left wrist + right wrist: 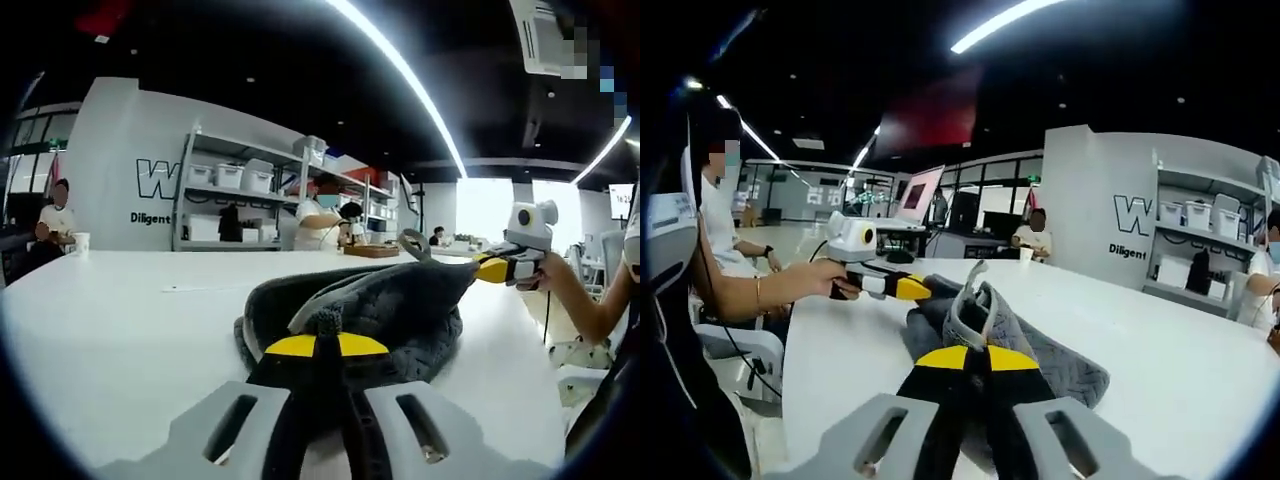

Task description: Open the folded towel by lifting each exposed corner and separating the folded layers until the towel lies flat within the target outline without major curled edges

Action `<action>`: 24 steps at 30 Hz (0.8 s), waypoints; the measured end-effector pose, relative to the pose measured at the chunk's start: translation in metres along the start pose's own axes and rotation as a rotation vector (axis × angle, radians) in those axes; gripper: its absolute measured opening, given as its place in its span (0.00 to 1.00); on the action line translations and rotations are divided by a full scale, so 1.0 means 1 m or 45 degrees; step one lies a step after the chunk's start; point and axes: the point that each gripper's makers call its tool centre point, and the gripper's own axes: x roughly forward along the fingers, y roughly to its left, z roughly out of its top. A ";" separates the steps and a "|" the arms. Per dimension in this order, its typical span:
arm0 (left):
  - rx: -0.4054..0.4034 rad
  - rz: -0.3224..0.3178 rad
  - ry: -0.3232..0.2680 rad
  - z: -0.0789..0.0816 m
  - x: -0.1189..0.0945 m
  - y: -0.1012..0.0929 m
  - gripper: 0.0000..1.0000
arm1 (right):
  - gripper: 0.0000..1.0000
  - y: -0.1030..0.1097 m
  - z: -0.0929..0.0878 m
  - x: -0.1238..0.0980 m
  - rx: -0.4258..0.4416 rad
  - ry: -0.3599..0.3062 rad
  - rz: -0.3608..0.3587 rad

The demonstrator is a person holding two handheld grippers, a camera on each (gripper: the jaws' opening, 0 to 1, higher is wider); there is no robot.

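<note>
In the left gripper view, a seated person [57,218] waits beyond the far left edge of the white table [110,340] with a cup [81,243] at that edge; behind stands a wall with cut-off lettering, "W" above "Diligent" [149,217], then shelves [228,205] of white bins and a masked person [320,215]. The grey towel [385,310] lies bunched in the table's middle, one end pinched between the closed jaws of the left gripper [326,335], the other drawn up to a point at the right, where the right gripper [483,267], held in a person's hand [545,272], is clamped on it. The right gripper view looks the opposite way: at its left, a person's hand [822,281] holds the left gripper [921,290], its yellow tips against the towel [1040,355] near the table's [1160,330] left edge, though whether they grip it cannot be told from here. The right gripper [978,360] has its jaws closed on a raised fold with a pale hem. Farther right sit a person [1032,238], the same "W" and "Diligent" [1127,251] wall, and shelves [1210,250].
</note>
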 end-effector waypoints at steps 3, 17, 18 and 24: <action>0.013 0.000 -0.003 0.000 -0.004 -0.003 0.03 | 0.00 0.005 0.000 -0.004 -0.017 0.002 0.000; 0.007 0.010 -0.018 -0.004 -0.025 -0.020 0.03 | 0.00 0.023 -0.007 -0.019 0.000 0.014 0.019; 0.009 0.011 -0.017 -0.004 -0.027 -0.020 0.03 | 0.00 0.024 -0.007 -0.020 0.000 0.015 0.020; 0.033 0.022 -0.007 -0.005 -0.035 -0.024 0.03 | 0.00 0.031 -0.007 -0.024 0.008 0.013 0.022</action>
